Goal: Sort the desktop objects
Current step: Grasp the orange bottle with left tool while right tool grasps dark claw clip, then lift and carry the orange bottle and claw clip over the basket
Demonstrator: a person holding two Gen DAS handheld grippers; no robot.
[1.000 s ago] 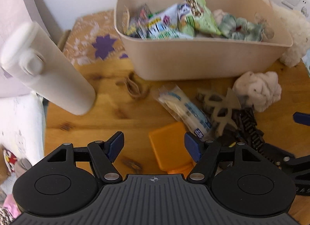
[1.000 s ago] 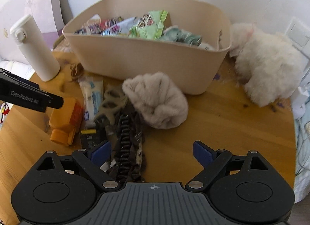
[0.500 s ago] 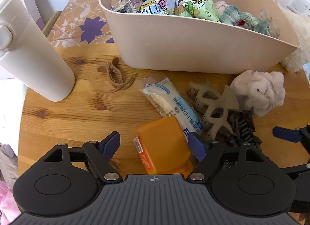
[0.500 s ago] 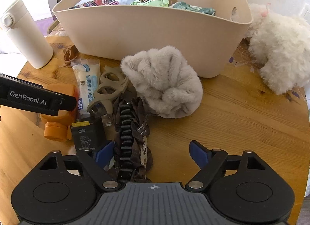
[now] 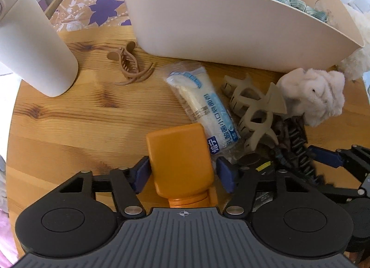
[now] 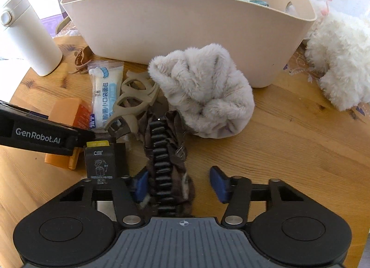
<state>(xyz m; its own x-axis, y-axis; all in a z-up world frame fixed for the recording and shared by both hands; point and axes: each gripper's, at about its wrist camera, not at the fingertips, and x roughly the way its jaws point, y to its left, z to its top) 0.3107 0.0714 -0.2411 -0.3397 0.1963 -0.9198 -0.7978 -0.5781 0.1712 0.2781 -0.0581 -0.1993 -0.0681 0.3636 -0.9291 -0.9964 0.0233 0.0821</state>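
Two pickups are being set up at once on the wooden table (image 5: pixel 69 115), just in front of the beige basket (image 5: pixel 231 30) where snack packets are already gathered. The left tongs (image 5: pixel 182 173) are placed astride the orange bottle (image 5: pixel 179 152), which lies flat with its cap toward the camera; the jaws have just been closing, the left pad appears to touch the bottle's side, while a narrow gap is seen at the right pad, so no firm grip is judged yet. The right tongs (image 6: pixel 179 184) are lowered over the dark hair band (image 6: pixel 165 152), laid lengthwise between the jaws; these too have just been closing, the left pad lies against the fabric, and the right pad stands clearly apart. Each tool is aligned across its object's narrow width, presumably so that it can be clamped and lifted into the basket. A wrapped snack (image 5: pixel 203 106) and a beige hair claw (image 5: pixel 254 111) lie close beside the bottle and could be nudged.
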